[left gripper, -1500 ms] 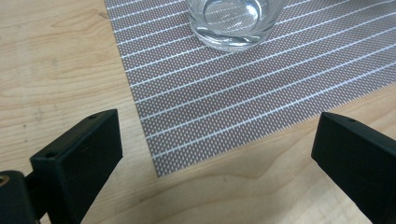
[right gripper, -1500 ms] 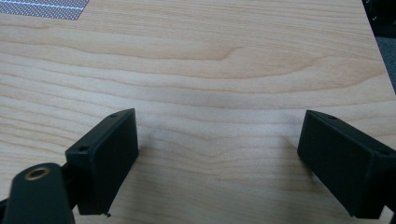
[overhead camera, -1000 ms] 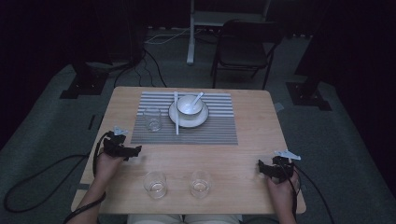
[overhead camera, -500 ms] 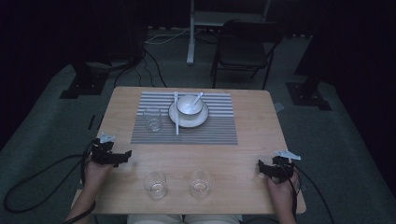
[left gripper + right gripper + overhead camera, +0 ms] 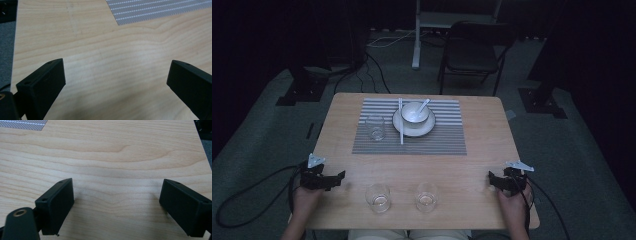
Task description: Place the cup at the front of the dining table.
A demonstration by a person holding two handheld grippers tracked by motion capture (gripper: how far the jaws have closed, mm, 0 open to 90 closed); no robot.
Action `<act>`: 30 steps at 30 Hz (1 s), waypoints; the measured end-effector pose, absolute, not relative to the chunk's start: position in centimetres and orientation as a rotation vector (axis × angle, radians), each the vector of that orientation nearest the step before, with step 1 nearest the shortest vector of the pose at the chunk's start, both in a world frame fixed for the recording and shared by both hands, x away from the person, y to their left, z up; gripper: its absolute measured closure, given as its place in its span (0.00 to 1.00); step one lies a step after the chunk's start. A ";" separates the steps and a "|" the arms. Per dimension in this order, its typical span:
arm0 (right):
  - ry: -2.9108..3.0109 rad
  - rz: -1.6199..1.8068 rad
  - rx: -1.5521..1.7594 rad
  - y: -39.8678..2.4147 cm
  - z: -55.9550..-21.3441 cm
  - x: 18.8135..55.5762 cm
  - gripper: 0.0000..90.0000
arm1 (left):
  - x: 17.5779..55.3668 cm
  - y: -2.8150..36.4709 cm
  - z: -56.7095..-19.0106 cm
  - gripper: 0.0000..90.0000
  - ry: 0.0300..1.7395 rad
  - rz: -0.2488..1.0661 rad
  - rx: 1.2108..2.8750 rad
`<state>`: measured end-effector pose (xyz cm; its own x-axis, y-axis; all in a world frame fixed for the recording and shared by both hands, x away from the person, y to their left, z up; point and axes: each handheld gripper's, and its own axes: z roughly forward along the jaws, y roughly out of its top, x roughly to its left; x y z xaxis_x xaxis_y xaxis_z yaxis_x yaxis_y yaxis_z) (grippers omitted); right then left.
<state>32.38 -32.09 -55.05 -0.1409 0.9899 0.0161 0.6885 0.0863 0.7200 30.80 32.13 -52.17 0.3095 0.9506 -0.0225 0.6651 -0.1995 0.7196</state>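
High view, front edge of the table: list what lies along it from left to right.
Left gripper → left glass → right glass → right gripper. All four lie apart on the bare wooden table, nearer than the striped mat.

High view: fixed above the person's side, facing forward and down, far enough to take in the whole table (image 5: 482,150), the striped placemat (image 5: 442,137) and the dim floor beyond. Left gripper view: close over the tabletop (image 5: 100,62), looking along its own spread jaws; the placemat corner (image 5: 160,10) appears at top right. Right gripper view: equally close; a grey patch at top left is probably the same placemat (image 5: 22,124).
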 end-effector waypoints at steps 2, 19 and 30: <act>1.886 0.818 1.647 -32.1 -55.1 32.4 0.13 | 30.6 32.2 -52.2 0.02 1.427 0.579 1.943; 1.886 0.817 1.648 -32.1 -55.1 32.4 0.13 | 26.3 33.5 -53.5 0.02 1.474 0.649 1.916; 1.886 0.817 1.648 -32.1 -55.1 32.4 0.13 | 24.2 34.2 -54.0 0.02 1.489 0.677 1.893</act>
